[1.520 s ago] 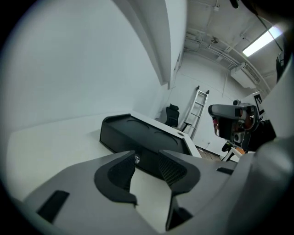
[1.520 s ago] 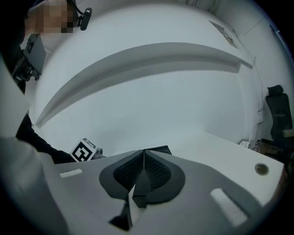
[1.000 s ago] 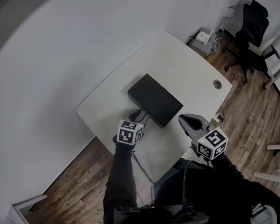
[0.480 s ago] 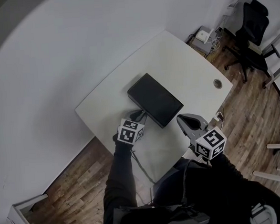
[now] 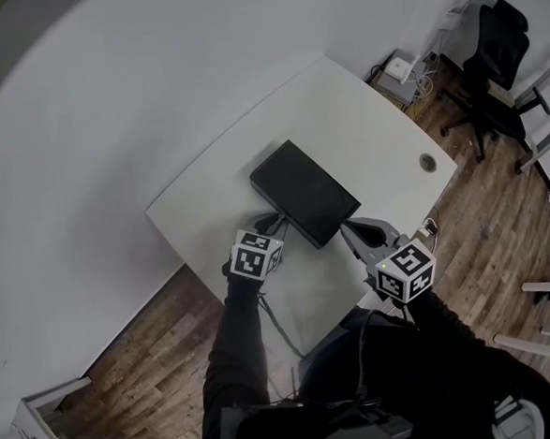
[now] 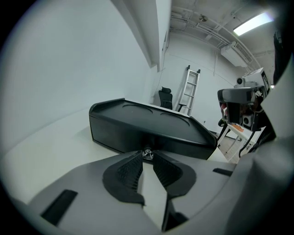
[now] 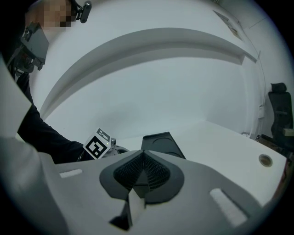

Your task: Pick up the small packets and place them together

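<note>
A black tray (image 5: 304, 194) lies in the middle of the white table (image 5: 362, 123). My left gripper (image 5: 277, 225) is at the tray's near edge. In the left gripper view a small shiny packet (image 6: 147, 153) sits between the fingertips, right against the tray's side wall (image 6: 138, 133). The jaws have just been closing and the tips now pinch the packet. My right gripper (image 5: 349, 227) hovers by the tray's near right corner. It is shut, its pads (image 7: 141, 170) meeting with nothing between them. No other packets show.
A round cable hole (image 5: 427, 164) sits near the table's right end. A black office chair (image 5: 493, 48) and a white box with cables (image 5: 399, 71) are on the wood floor beyond. A ladder (image 6: 189, 92) leans on the far wall.
The right gripper has shifted left, closer to the tray's near corner. The left gripper stays at the tray's edge.
</note>
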The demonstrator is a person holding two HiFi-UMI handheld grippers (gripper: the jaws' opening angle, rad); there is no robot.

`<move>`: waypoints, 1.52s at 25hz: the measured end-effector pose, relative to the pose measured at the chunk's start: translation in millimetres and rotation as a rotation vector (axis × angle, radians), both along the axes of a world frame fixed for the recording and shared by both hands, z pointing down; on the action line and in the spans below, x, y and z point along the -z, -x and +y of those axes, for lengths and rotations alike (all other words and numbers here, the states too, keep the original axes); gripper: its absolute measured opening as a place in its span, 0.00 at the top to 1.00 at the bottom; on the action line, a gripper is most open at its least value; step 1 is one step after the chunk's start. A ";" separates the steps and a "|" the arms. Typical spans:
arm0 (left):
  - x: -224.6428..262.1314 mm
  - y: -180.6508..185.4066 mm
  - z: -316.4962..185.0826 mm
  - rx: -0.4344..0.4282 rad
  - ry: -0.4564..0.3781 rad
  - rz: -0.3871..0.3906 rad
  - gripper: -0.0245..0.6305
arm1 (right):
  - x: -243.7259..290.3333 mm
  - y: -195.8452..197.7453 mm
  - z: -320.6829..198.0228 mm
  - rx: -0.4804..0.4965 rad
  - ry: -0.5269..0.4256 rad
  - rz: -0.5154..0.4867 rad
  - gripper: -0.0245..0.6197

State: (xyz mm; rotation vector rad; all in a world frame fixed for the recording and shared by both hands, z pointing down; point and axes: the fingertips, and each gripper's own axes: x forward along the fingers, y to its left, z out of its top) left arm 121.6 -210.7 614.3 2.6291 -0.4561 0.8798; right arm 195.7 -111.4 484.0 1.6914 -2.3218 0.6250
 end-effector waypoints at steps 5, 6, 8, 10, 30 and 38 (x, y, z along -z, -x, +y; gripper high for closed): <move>-0.1 -0.5 0.3 0.021 0.024 0.017 0.85 | -36.3 4.1 -14.0 0.017 0.081 0.055 0.96; -0.3 -0.5 0.3 0.024 0.028 0.020 0.85 | -44.0 4.8 -15.9 0.017 0.102 0.056 0.96; -0.6 0.0 0.5 0.024 0.030 0.020 0.85 | -58.1 6.3 -17.3 0.013 0.144 0.065 0.96; -0.4 0.4 0.2 0.025 0.032 0.022 0.85 | -69.3 7.1 -18.0 0.006 0.182 0.084 0.96; 0.9 56.0 15.0 0.056 0.055 0.003 0.86 | -76.9 10.7 -23.7 -0.011 0.184 0.098 0.96; 0.5 77.9 24.3 0.074 0.069 -0.012 0.86 | -79.8 16.0 -27.6 0.003 0.183 0.096 0.96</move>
